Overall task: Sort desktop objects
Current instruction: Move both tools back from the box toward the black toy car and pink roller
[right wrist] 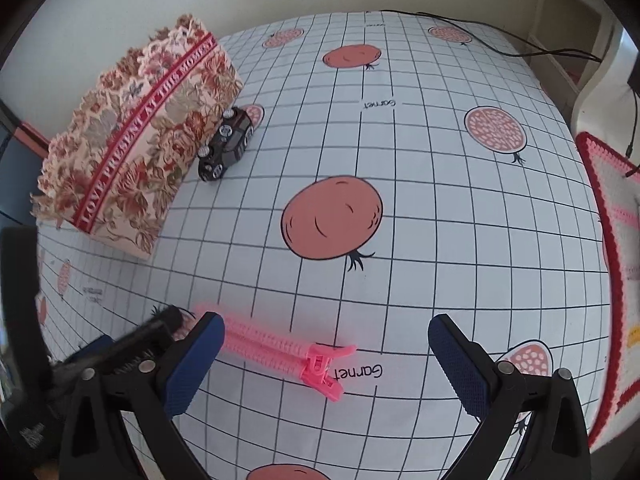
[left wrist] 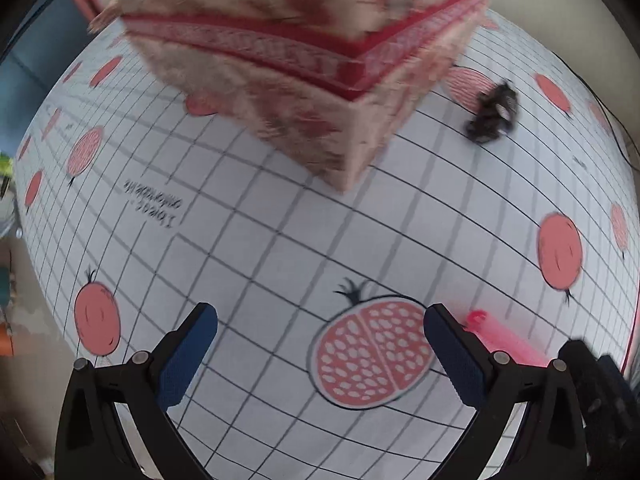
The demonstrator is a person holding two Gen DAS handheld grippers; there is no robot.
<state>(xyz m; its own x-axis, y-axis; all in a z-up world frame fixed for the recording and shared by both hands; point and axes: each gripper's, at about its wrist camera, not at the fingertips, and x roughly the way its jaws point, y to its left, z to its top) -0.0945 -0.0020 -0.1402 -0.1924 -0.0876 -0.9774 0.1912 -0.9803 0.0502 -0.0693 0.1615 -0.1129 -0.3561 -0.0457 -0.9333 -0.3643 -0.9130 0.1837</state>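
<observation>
Sorting looks barely begun: toy car (right wrist: 228,142) beside floral box (right wrist: 136,140), pink zipper (right wrist: 288,354) mid-tablecloth (right wrist: 440,240); left gripper (left wrist: 320,354) and right gripper (right wrist: 322,364) released, empty.

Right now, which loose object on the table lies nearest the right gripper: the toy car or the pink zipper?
The pink zipper, lying just ahead of the open right gripper. The black toy car sits much farther away, beside the floral box.

The bench (right wrist: 440,208) wears a white cloth with a grid and pink fruit pictures. A flowery box (right wrist: 136,140) stands on it. A black toy car (right wrist: 228,142) sits just beside the box. A pink zipper (right wrist: 280,350) lies nearer.
</observation>
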